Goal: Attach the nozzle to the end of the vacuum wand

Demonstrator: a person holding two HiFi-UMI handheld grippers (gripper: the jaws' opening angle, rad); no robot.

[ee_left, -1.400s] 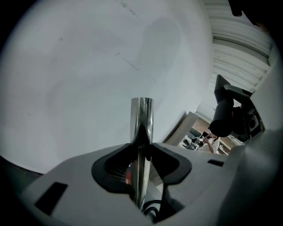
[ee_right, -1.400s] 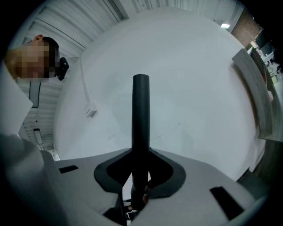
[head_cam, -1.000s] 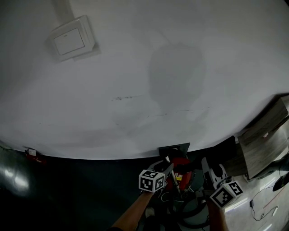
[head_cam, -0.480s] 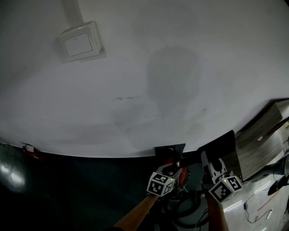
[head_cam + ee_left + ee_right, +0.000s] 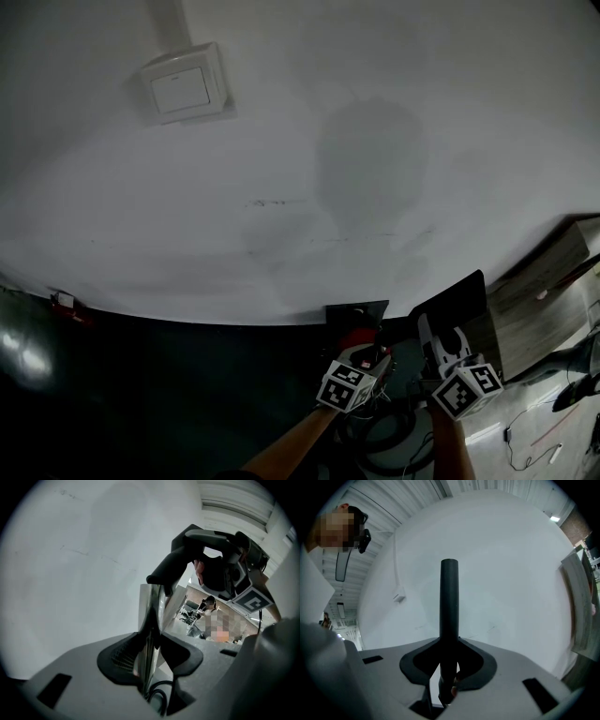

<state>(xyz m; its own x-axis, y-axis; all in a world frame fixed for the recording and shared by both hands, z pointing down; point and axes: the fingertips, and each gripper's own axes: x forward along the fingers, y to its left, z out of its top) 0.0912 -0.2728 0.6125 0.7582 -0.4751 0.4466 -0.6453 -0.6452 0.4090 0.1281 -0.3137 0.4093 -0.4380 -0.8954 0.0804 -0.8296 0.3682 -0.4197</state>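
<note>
In the left gripper view, a silver metal wand (image 5: 151, 616) rises between the jaws to a black curved handle (image 5: 197, 545); my left gripper (image 5: 151, 660) is shut on the wand. In the right gripper view, a black tube-shaped nozzle (image 5: 449, 611) stands straight up out of my right gripper (image 5: 449, 667), which is shut on it. The head view shows both grippers low down and side by side, the left gripper (image 5: 364, 361) in front of the red vacuum body (image 5: 364, 337), the right gripper (image 5: 448, 361) a little apart to its right. Nozzle and wand are not touching.
A white wall fills most of the head view, with a switch box (image 5: 186, 84) at upper left. A wooden panel (image 5: 548, 295) leans at the right. A black hose (image 5: 384, 441) coils on the dark floor below the grippers. A person stands far off in the left gripper view.
My left gripper has shifted right and slightly up with the wand, closer to the red vacuum body and the right gripper. The right gripper has barely moved.
</note>
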